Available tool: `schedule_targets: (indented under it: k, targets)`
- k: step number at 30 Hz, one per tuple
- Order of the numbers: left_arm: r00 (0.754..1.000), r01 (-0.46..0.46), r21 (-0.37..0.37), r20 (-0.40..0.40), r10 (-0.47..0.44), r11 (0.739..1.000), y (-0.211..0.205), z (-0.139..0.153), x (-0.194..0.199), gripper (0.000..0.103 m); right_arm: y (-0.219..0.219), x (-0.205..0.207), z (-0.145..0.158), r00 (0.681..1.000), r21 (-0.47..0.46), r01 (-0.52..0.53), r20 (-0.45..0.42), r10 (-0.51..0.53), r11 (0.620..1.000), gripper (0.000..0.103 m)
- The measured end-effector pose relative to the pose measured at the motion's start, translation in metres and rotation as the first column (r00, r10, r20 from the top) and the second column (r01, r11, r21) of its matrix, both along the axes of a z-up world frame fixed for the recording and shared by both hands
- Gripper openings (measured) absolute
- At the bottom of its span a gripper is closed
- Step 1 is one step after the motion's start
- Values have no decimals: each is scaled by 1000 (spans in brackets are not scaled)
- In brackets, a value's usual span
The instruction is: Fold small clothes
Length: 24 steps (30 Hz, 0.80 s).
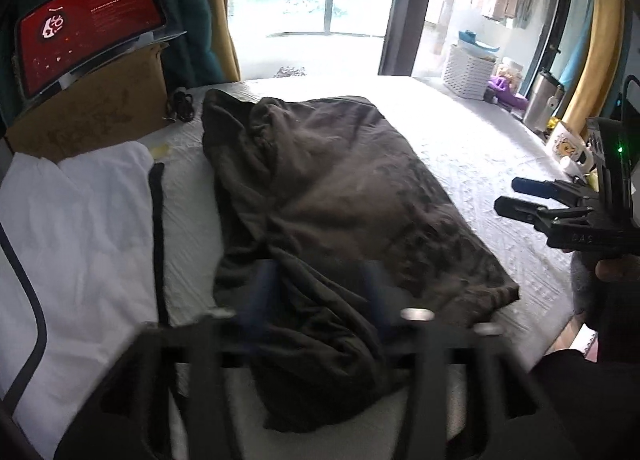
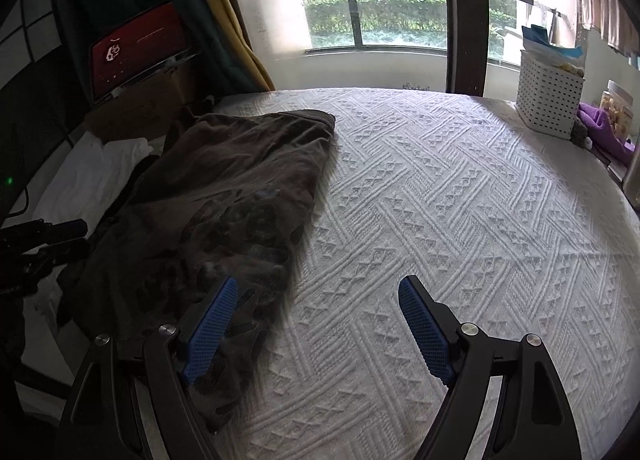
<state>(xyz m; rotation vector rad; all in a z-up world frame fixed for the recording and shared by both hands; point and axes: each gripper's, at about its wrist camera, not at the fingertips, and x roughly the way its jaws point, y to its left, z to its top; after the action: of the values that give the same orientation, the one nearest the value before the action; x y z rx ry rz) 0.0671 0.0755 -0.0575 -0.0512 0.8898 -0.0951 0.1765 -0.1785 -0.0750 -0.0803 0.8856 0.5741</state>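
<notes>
Dark brown garment (image 1: 332,220) lies crumpled on a bed with a white textured bedspread (image 2: 460,220); centre of the left wrist view, left half of the right wrist view. Loosely doubled over, folds bunched at the near end.

Left claw (image 1: 316,292): motion-blurred at lower centre of its own view. Blue pads stand apart over the garment's near bunched edge. Cloth lies between them, pads not pressing on it.

Right claw (image 2: 316,324): spread wide, nothing between the fingers. Left pad (image 2: 210,332) over the garment's near right edge, right pad over bare bedspread.

White garment with dark trim (image 1: 80,244) at left, beside the brown one. Red-lit tablet (image 1: 88,24) on a cardboard box (image 1: 100,108), upper left. White perforated basket (image 2: 548,100), upper right.
</notes>
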Motion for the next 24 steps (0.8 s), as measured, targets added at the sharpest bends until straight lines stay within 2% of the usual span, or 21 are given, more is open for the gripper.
schedule_targets:
  k: [3, 9, 11, 12, 14, 18, 24]
  targets:
    - [1000, 2, -17, 6, -2, 1000, -5, -1, -6, 57, -2, -10, -2, 1000, -3, 0, -2, 0, 1000, 84]
    - [999, 35, 6, 24, -35, 999, -15, -11, -15, 56, 3, -28, -8, 1000, -7, -17, -10, 17, 1000, 84]
    - [999, 34, -1, 15, -34, 999, -14, -18, -16, 46, 7, -34, -10, 1000, -9, -27, -11, 27, 1000, 84]
    - [1000, 30, 4, 7, -30, 1000, -14, -22, -17, 36, 9, -36, -11, 999, -10, -31, -12, 31, 999, 84]
    - [1000, 25, 13, -4, -25, 1000, -12, -28, -19, 32, 12, -40, -13, 999, -12, -40, -15, 40, 999, 84]
    - [1000, 23, 9, 0, -23, 1000, -8, -31, -29, 15, 18, -45, -17, 999, -18, -51, -19, 50, 999, 84]
    - [1000, 11, -9, 19, -11, 1000, 0, -31, -44, 11, 28, -48, -25, 998, -76, -64, -14, 63, 995, 84]
